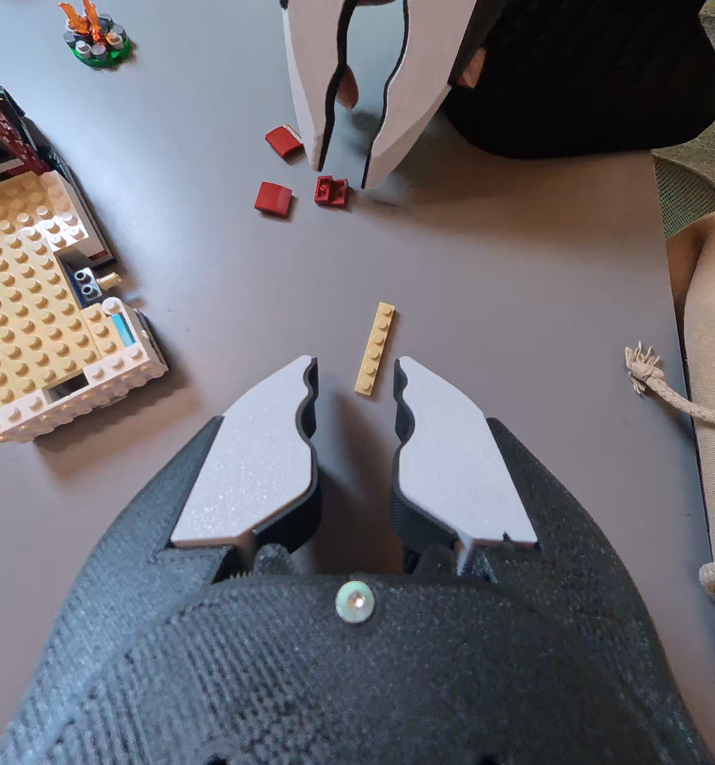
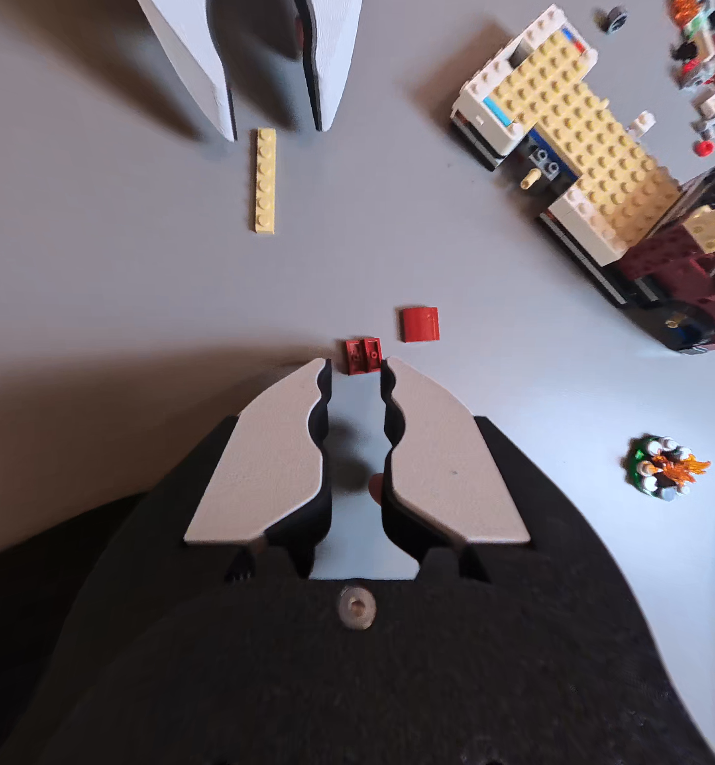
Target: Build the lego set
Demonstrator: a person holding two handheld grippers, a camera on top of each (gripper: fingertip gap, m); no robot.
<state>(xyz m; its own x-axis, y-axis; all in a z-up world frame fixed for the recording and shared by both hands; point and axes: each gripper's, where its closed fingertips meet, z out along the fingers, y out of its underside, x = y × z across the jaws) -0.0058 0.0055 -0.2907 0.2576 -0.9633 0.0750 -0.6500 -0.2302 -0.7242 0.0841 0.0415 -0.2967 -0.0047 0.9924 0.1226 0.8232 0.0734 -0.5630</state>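
Both grippers (image 1: 356, 364) (image 2: 356, 364) low over table (image 1: 513, 269), jaws apart, nothing held.

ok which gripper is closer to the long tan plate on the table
Left. The left gripper is open with the tan plate lying flat just off its fingertips, not gripped. The right gripper is farther off, open by the upturned red piece.

Your left tool (image 1: 355, 374) low over the counter (image 1: 513, 289), jaws apart, nothing gripped, your right tool (image 2: 356, 366) opp., tips down, jaws parted, empty.
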